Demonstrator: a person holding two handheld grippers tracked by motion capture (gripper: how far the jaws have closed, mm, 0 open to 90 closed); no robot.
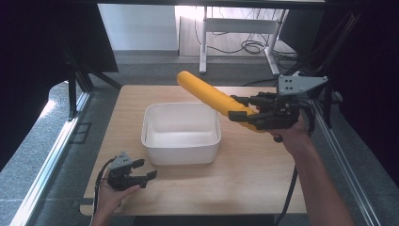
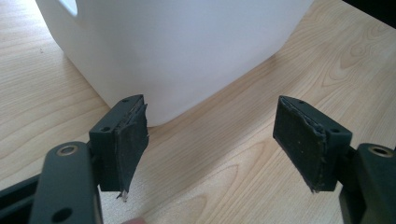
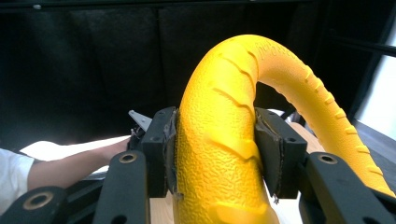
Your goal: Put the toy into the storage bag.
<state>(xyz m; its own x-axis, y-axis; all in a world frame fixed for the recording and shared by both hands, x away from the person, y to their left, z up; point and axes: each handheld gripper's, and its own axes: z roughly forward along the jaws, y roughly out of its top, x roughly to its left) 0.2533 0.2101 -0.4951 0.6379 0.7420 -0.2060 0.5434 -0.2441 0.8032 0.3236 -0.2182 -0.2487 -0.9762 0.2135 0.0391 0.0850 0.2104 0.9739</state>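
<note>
A long, thick yellow textured roll [image 1: 210, 94] is held up above the right rim of a white plastic tub [image 1: 181, 133]; its far end points up and to the left. My right gripper [image 1: 241, 114] is shut on its lower end, at the tub's right. In the right gripper view both black pads [image 3: 164, 149] press into the yellow roll [image 3: 219, 140], which curves up and off to the right. My left gripper [image 1: 147, 170] rests low on the wooden table [image 1: 254, 174] just in front of the tub's near left corner. Its jaws stand open [image 2: 212, 149] with nothing between them, facing the tub's wall [image 2: 187, 51].
The tub stands in the middle of the table, with bare wood around it. Black frame posts [image 1: 73, 89] rise at the table's left and right. A white desk's legs and several cables [image 1: 249, 44] lie on the floor beyond the far edge.
</note>
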